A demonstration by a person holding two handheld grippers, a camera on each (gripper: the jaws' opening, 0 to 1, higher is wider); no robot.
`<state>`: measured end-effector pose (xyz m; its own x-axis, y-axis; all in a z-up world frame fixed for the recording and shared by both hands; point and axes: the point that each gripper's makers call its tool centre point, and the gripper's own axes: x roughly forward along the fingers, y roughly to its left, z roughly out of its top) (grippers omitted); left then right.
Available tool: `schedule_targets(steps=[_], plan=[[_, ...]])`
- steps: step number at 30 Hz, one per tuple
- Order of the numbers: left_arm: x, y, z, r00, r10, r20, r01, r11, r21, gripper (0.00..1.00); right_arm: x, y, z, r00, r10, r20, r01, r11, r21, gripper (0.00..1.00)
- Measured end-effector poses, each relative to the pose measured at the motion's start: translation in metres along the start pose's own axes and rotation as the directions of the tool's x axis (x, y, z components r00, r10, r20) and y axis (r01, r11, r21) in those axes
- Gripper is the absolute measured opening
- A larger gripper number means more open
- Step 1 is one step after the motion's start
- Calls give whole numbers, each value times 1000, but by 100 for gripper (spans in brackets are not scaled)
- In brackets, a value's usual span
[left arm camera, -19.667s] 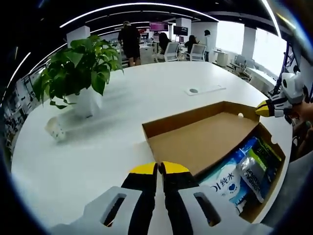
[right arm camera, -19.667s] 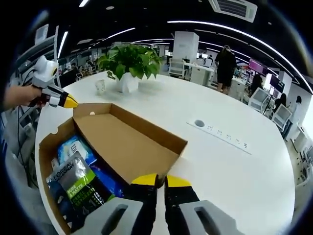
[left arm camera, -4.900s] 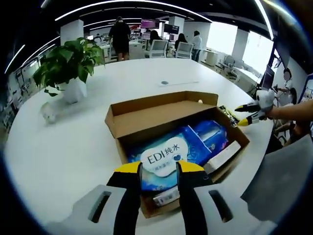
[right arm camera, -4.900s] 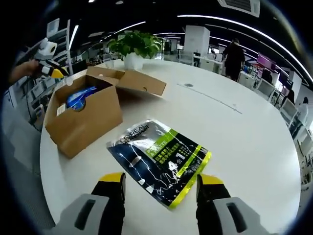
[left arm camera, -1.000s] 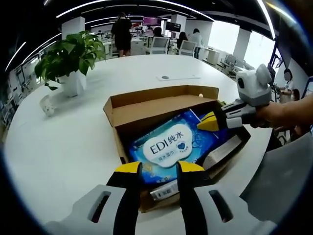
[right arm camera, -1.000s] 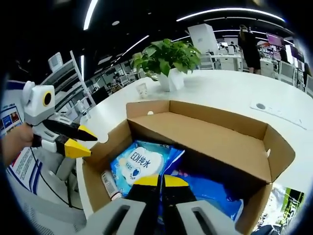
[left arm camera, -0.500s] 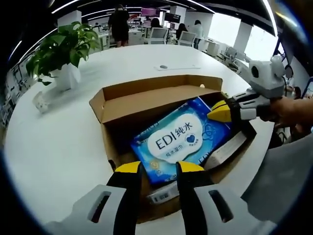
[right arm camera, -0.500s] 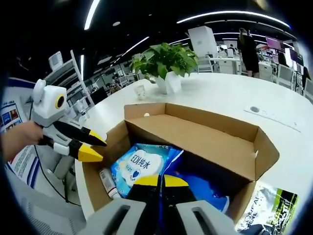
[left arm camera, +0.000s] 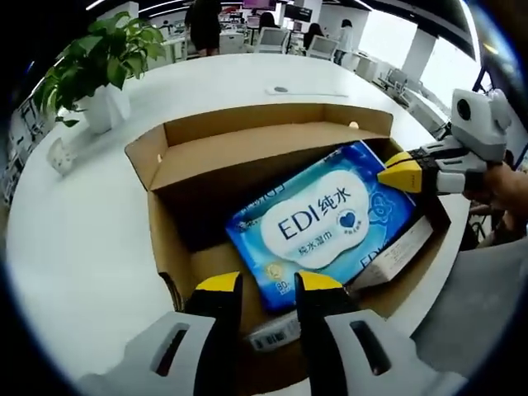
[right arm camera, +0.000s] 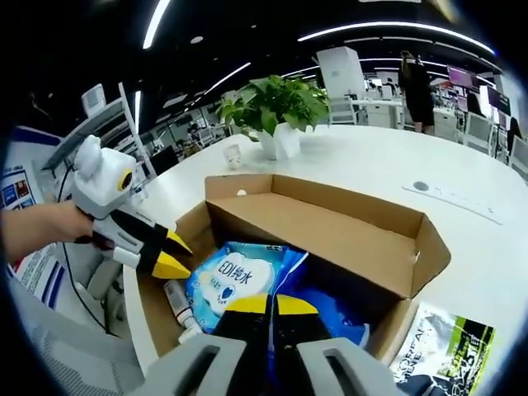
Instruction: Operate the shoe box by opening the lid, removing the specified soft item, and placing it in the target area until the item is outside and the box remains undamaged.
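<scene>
An open cardboard shoe box (left arm camera: 165, 177) is seen on a round white bench (left arm camera: 74, 239), its lid (left arm camera: 247, 144) folded back on the far side. Inside the box a blue pack of wet wipes (left arm camera: 318, 223) with a white label is lying tilted, one end raised toward the right tongs (left arm camera: 402, 176), and it is still inside the box. In the left gripper view, the left tongs (left arm camera: 258, 283) are held slightly parted with nothing between the yellow tips, which hover over the near wall of the box, just short of the pack's lower edge. The right tongs enter that view from the right, held by a hand (left arm camera: 505, 188), their yellow tips together at the upper corner of the pack; whether the pack is actually pinched cannot be told. In the right gripper view, the right tongs (right arm camera: 266, 304) are seen closed, tips together just over the blue pack (right arm camera: 235, 276), and the left tongs (right arm camera: 169, 256) are seen reaching in over the box's edge from the left. A small tube (right arm camera: 177, 304) is lying along the box wall. A dark and green packet (right arm camera: 445, 351) is lying on the bench beside the box. A potted plant (right arm camera: 272, 107) is standing farther back on the bench.
</scene>
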<state>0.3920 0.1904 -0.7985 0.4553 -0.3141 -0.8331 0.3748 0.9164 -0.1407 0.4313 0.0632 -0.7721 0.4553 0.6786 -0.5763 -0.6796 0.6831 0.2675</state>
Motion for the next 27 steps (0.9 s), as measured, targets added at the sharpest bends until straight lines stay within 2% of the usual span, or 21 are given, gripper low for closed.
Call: schedule_targets(steps=[15,19,24,27], plan=[[23,1,-10,998,-7,-61,3,998,-69,17,-3,-5,-4,1000,-2,6,2,1000,13,0],[24,-2,-9,998,-24,-50,19,996,-92,11,-4,-5,-5,1000,-2,5,2,1000,19,0],[23,0,-8,999,-12,-36,10,998,-61,1,-4,-6,-6,1000,-2,6,2,1000,26,0],[22,0,-7,1000,-10,-24,8,999,-50,0,-4,-6,-6,1000,-3,8,3,999,32,0]])
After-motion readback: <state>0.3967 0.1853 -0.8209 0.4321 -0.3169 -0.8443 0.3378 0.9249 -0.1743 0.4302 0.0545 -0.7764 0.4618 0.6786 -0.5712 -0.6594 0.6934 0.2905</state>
